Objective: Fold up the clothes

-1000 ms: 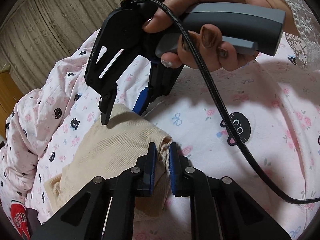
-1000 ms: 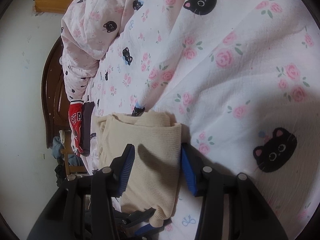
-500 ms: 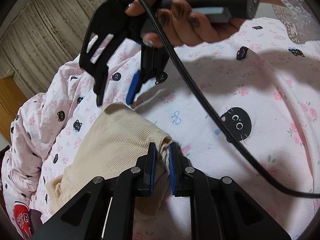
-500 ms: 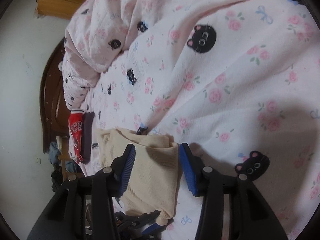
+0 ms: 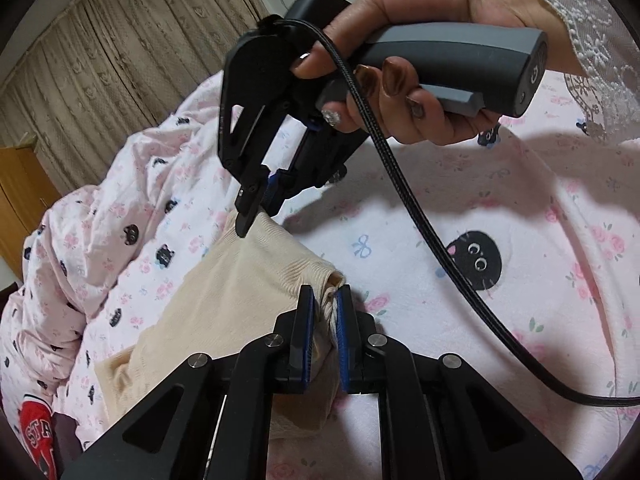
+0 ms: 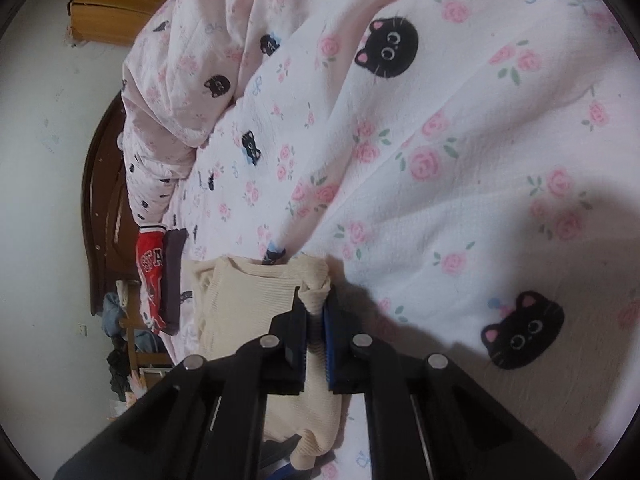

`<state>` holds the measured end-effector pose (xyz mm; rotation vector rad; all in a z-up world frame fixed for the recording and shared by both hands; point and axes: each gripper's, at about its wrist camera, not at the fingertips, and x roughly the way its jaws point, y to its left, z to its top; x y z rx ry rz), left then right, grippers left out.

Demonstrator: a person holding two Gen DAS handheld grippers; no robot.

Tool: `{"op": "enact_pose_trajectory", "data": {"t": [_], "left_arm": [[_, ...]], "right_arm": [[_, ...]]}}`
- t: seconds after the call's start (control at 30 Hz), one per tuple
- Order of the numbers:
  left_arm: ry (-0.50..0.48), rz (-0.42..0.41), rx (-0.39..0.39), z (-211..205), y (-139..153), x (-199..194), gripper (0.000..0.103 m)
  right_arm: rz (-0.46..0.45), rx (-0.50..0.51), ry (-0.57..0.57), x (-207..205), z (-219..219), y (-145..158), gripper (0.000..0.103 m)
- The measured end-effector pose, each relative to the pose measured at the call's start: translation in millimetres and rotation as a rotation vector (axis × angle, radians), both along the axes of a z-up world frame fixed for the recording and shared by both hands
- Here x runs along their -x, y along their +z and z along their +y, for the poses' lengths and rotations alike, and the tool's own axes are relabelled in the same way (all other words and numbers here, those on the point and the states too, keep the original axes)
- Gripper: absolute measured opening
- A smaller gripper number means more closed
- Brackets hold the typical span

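a: both corners are pinched now. the left gripper (image 5: 324, 300) is clamped on the near corner of the cream ribbed garment (image 5: 224, 304), with knit bunched between its blue pads (image 5: 307, 320). the right gripper (image 6: 316, 312) has nipped shut on the other corner.

b: so how should the fold go?

a: i'd lift both corners together, keep the edge taut between them, and carry it over level so the layers land square. a pull on one side would skew it, i think.

b: where is it lying?

a: on the bed, on the pink cat-print quilt (image 6: 460, 128), already doubled into a thick band. a red lettered garment (image 6: 151, 256) lies well apart near the headboard (image 6: 100, 200).

b: its feel?

a: soft, stretchy rib; it will likely sag.
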<state>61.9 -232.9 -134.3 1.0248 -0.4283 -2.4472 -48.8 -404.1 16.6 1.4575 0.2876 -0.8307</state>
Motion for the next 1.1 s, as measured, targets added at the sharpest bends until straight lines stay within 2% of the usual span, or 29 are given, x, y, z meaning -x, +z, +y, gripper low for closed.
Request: {"op": "enact_pose_trajectory", "data": {"t": [0.1,0.17,0.27,0.37,0.47,0.67,0.8,0.93,1.1], "left_arm": [[-0.006,0.021,-0.005,2.8,7.5,-1.0,0.009],[0.004,0.044,-0.044,-0.2,14.2,-0.9,0.009],[0.031,0.080,-0.146,-7.6,21.6,1.7,0.009],[0.076,0.064,-0.226,-16.9,15.4,9.6,0.008],[0.085,0.063,-0.229,-16.2,12.5,11.1,0.008],[0.064,0.203,-0.227,-12.4,28.4,-12.6,0.008],[0.080,0.268,-0.280,-22.0,35.7,-24.9,0.008],[0.097,0.297,-0.304,-28.9,39.2,-28.8,0.008],[0.139,0.369,-0.362,-37.4,46.2,-42.5,0.008]], "right_arm": [[0.009,0.017,0.001,1.0,2.5,7.6,0.007],[0.015,0.024,0.004,0.6,3.1,12.2,0.007],[0.034,0.030,0.010,0.0,3.5,18.1,0.007],[0.051,0.034,0.015,-0.4,2.6,22.7,0.007],[0.064,0.032,0.019,0.7,2.4,26.0,0.007],[0.070,0.038,0.020,3.4,2.5,28.1,0.007],[0.068,0.036,0.025,4.0,2.8,25.4,0.007],[0.065,0.035,0.031,4.1,3.7,24.1,0.007],[0.071,0.050,0.041,-1.7,2.3,34.6,0.007]]}}
